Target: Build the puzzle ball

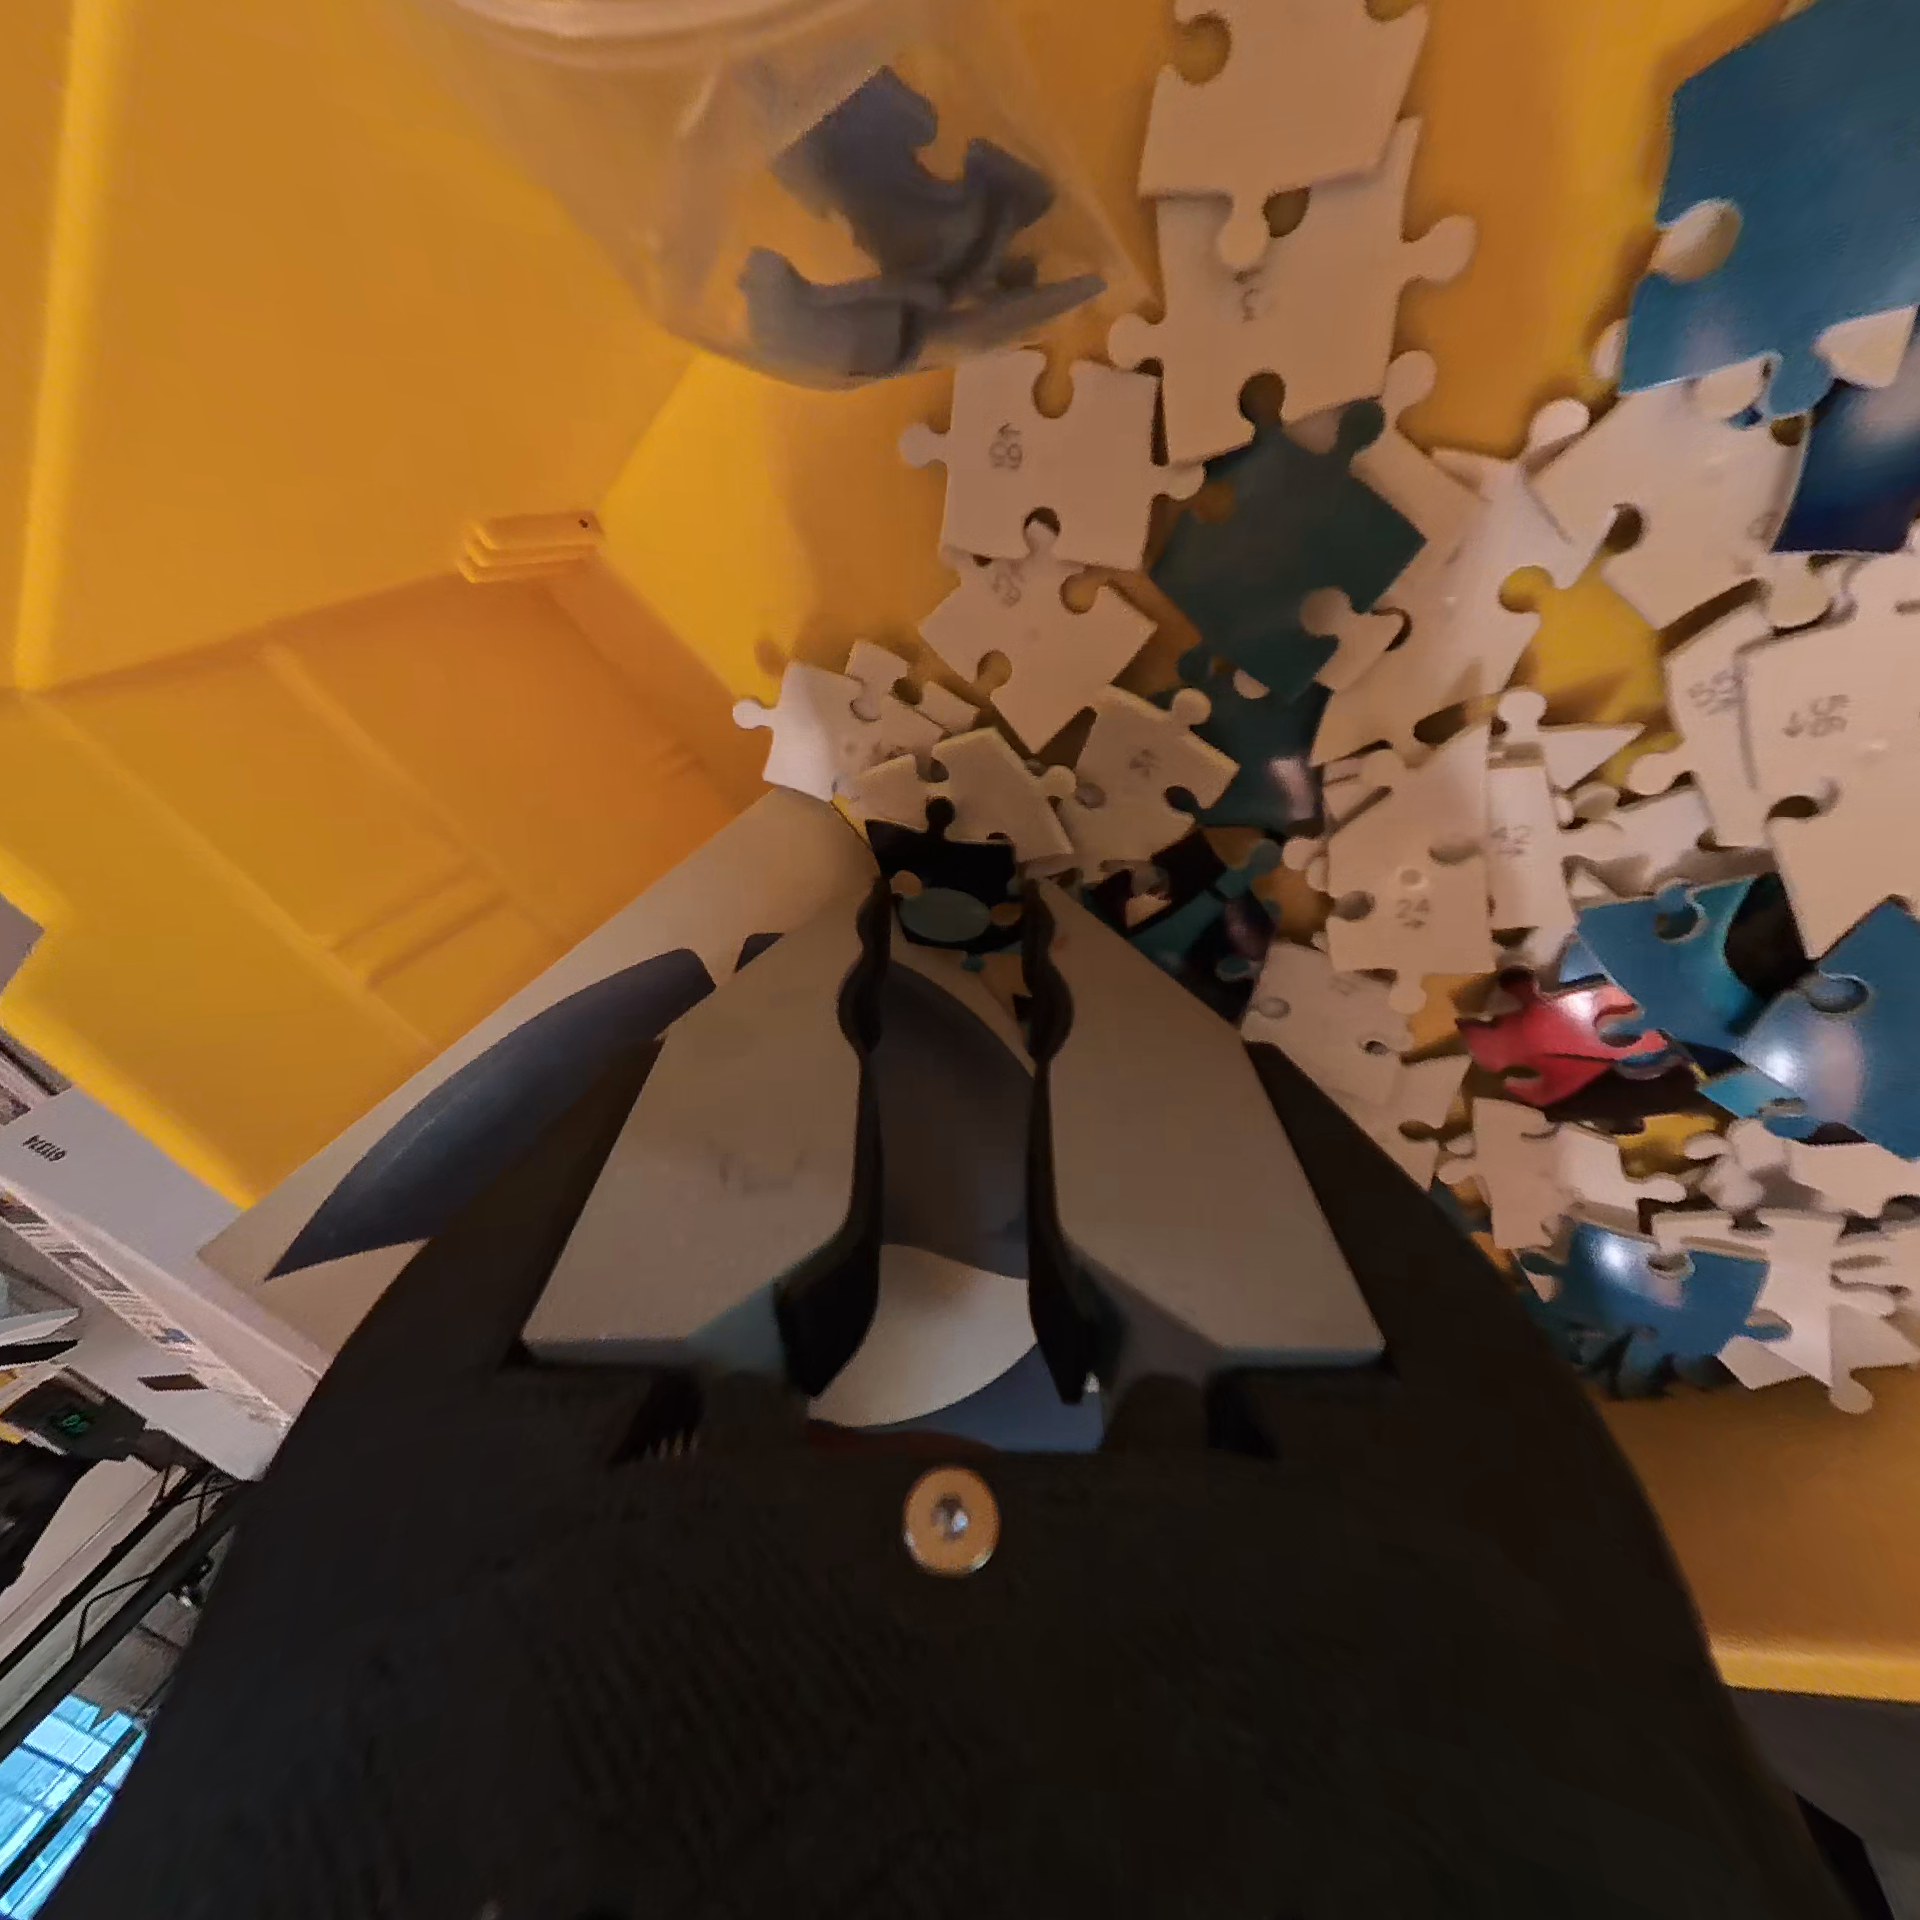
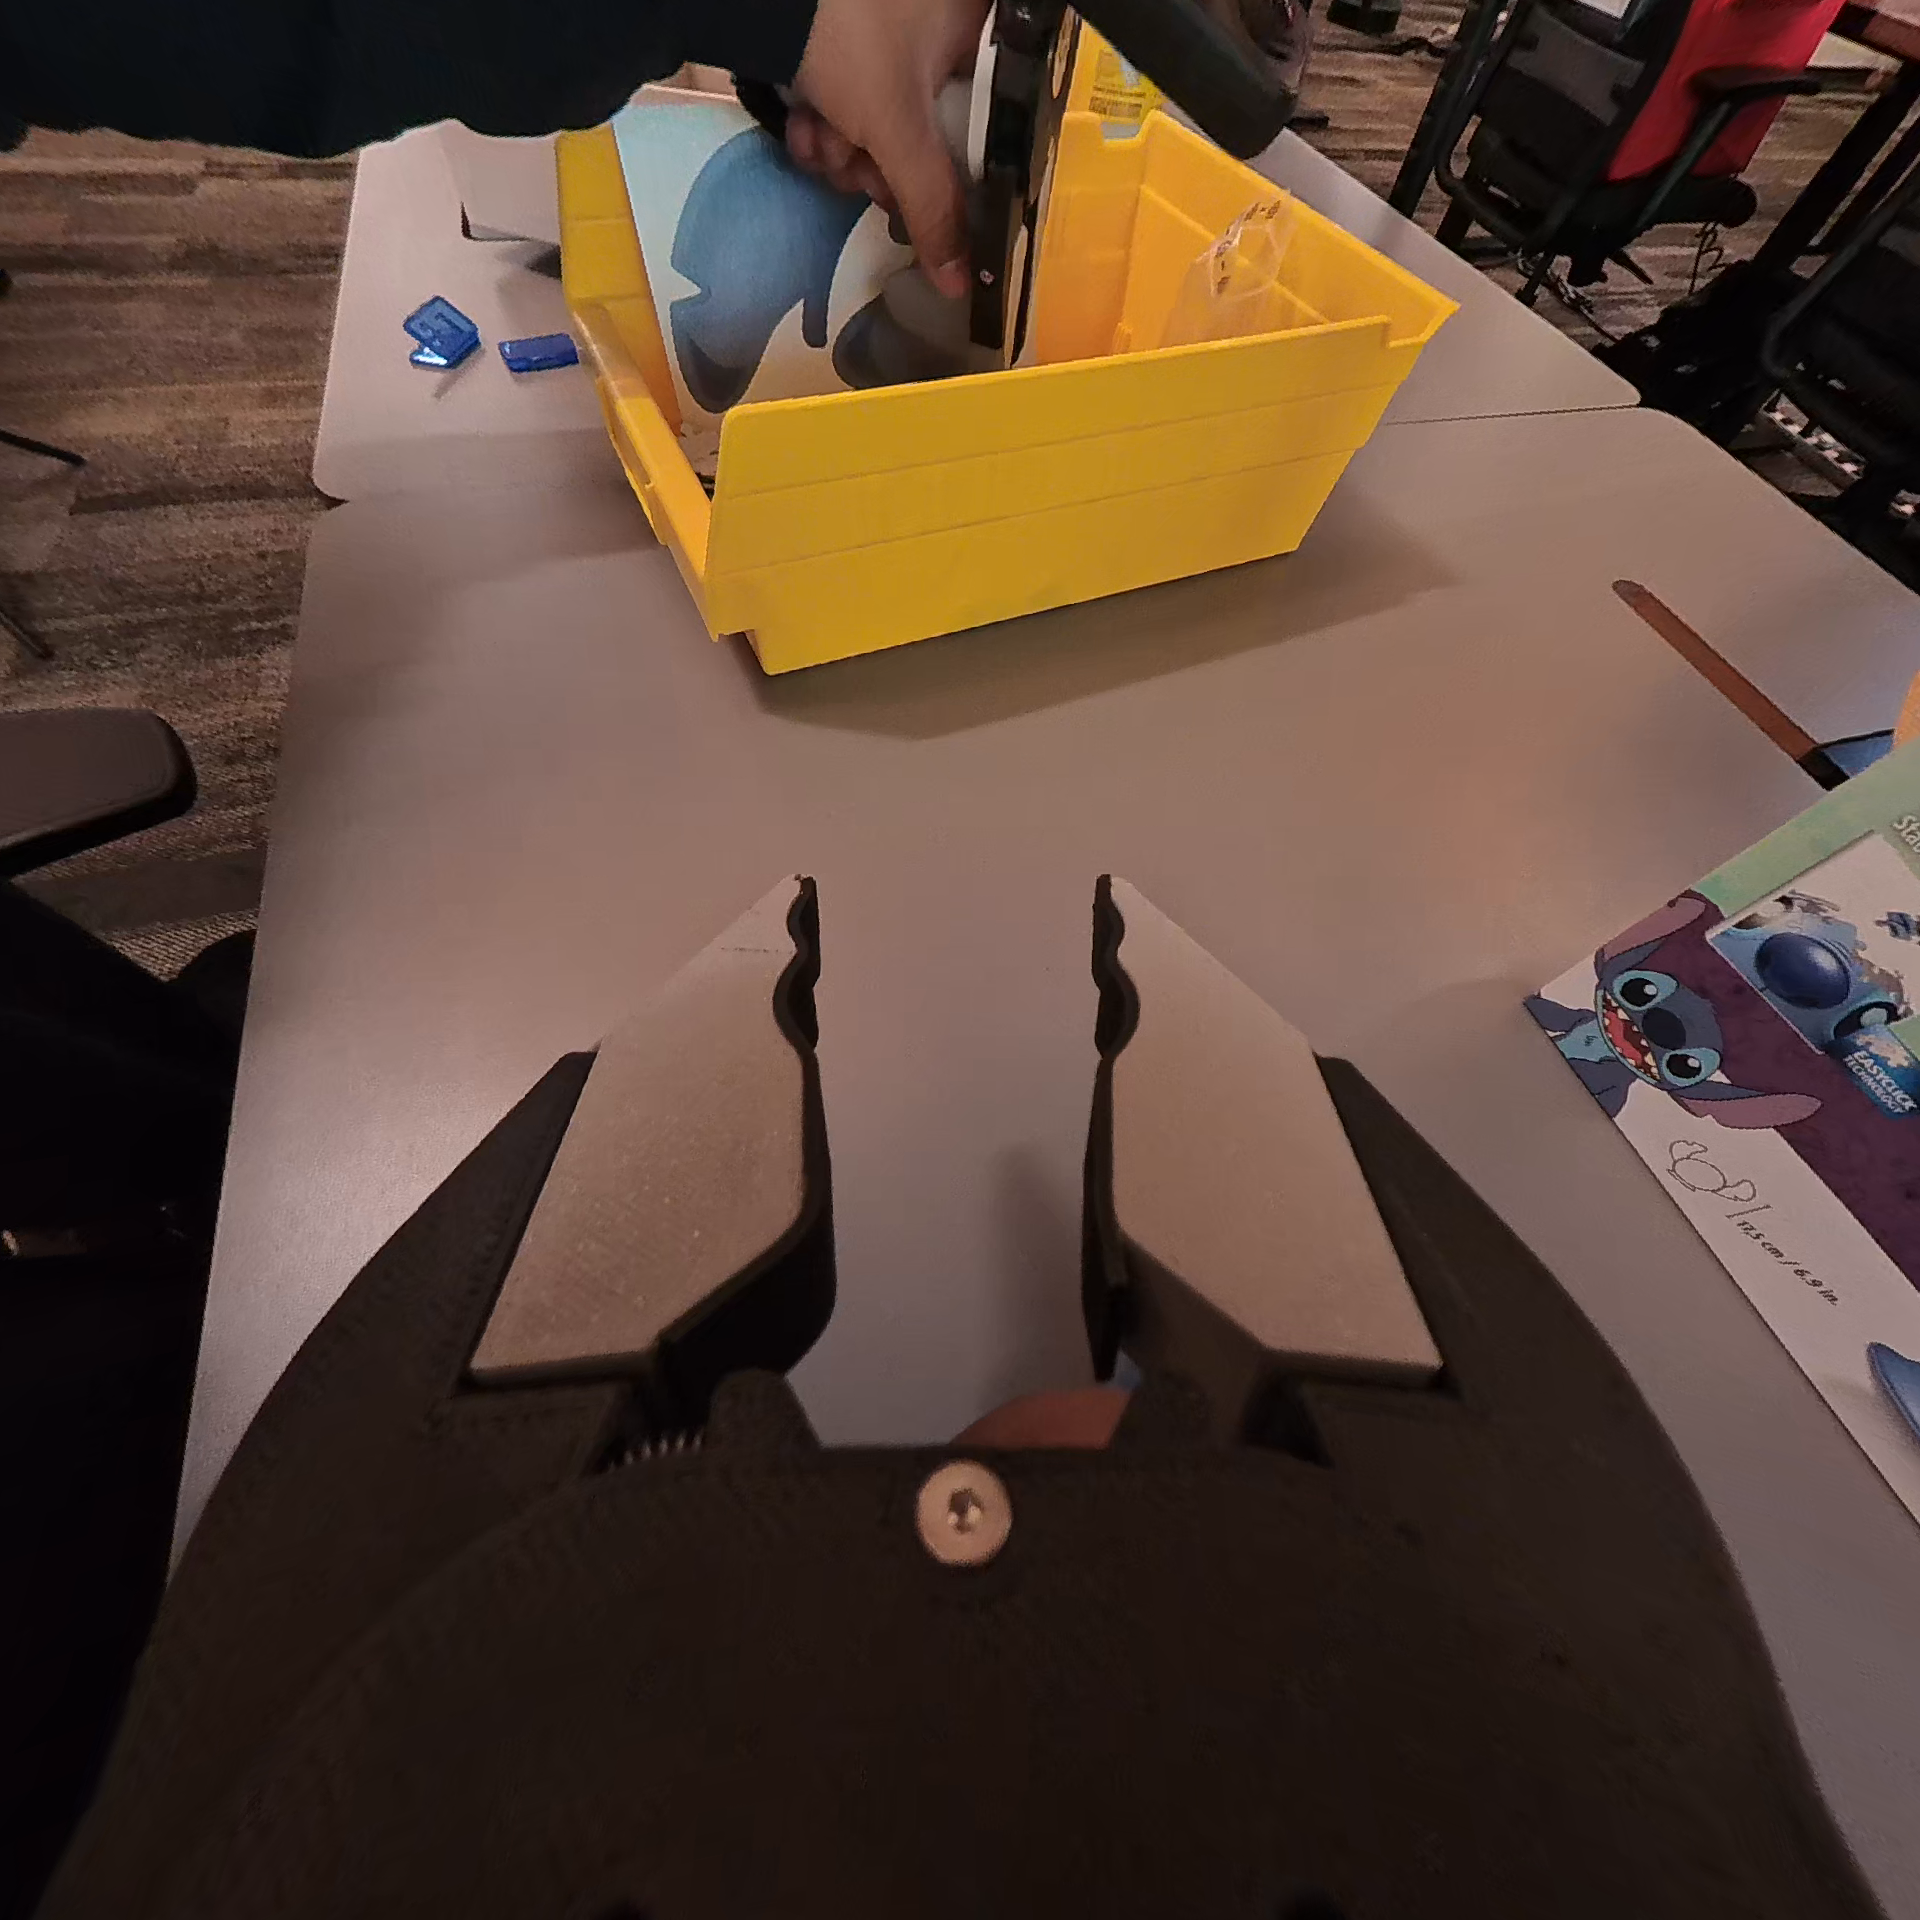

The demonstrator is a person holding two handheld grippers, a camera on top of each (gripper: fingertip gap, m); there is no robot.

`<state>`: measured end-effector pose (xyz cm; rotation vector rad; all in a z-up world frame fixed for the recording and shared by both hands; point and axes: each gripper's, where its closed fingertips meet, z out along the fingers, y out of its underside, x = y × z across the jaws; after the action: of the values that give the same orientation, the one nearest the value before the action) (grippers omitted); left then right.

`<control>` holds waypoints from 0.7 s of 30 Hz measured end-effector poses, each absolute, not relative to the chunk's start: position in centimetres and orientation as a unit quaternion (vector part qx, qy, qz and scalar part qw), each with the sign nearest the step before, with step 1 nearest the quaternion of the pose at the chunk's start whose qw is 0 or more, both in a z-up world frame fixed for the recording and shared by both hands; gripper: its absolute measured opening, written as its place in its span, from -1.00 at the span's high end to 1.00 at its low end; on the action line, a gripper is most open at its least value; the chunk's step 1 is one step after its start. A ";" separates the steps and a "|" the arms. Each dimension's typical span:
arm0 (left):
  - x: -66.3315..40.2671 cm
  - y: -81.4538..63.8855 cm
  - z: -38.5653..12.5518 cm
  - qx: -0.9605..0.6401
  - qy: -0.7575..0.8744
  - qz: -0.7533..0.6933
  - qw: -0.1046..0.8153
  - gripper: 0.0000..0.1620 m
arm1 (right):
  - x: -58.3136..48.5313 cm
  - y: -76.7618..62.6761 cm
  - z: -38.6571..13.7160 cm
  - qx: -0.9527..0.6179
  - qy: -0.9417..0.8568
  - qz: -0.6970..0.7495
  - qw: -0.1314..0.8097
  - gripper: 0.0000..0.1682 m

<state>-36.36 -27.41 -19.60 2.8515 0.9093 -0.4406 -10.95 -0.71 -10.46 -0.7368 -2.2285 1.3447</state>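
Grey counter (image 2: 935, 790) carries a yellow bin (image 2: 1039, 488), and inside that bin lies the heap of puzzle pieces (image 1: 1455, 727), most of them white side up, some showing blue or red print. At the near edge of the heap, a dark piece (image 1: 943, 883) with a pale blue spot sits between the tips of the left tongs (image 1: 954, 904), whose jaws are nearly closed and pinch it. Beneath those tongs a printed sheet (image 1: 727, 1143) in grey and dark blue leans against the bin wall. A clear plastic bag (image 1: 883, 239) holding blue parts lies farther back in the bin. From the right wrist view, a hand (image 2: 883, 135) grips the left tool over the bin. The right tongs (image 2: 956, 904) hover above the bare counter, jaws wide apart and holding nothing. Beside them lies a printed box panel (image 2: 1766, 1039); two small blue objects (image 2: 488, 338) rest left of the bin.
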 end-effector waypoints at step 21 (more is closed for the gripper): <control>-40.8 -24.6 -16.5 0.926 0.258 -0.275 0.003 0.71 | -11.0 -0.3 -10.6 -0.271 -0.803 0.484 0.219 0.42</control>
<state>-40.75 -24.58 -16.48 2.9041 0.8076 -0.8615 -10.96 -0.34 -10.61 -0.7505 -2.2210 1.3383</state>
